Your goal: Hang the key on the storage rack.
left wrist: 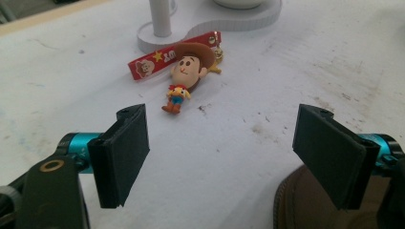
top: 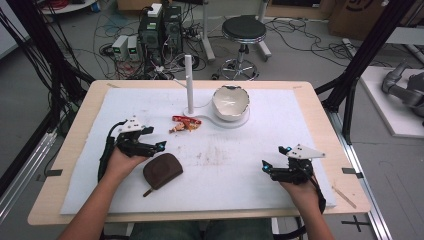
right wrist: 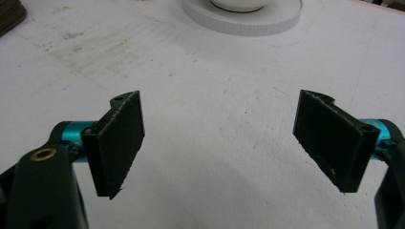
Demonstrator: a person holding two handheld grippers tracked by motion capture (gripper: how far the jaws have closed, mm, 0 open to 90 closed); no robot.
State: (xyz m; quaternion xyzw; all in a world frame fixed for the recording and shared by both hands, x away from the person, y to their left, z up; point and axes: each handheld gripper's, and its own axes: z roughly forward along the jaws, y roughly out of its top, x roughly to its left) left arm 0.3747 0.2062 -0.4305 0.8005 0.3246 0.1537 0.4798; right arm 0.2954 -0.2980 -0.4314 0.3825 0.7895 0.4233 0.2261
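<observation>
Left hand-held gripper [left wrist: 222, 152] spread wide, empty; cowboy keychain [left wrist: 187, 71] ahead, apart; brown pouch [left wrist: 305, 207] beside.

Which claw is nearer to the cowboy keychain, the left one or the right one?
Left. The left claw is open just short of the cowboy keychain, pointing toward it. The right claw is open far across the white mat, at the person's right side.

The pouch [left wrist: 305, 205] is half hidden behind the left claw [left wrist: 229, 157] and cut by the bottom edge; the bowl [left wrist: 234, 3] is cropped at top.
</observation>
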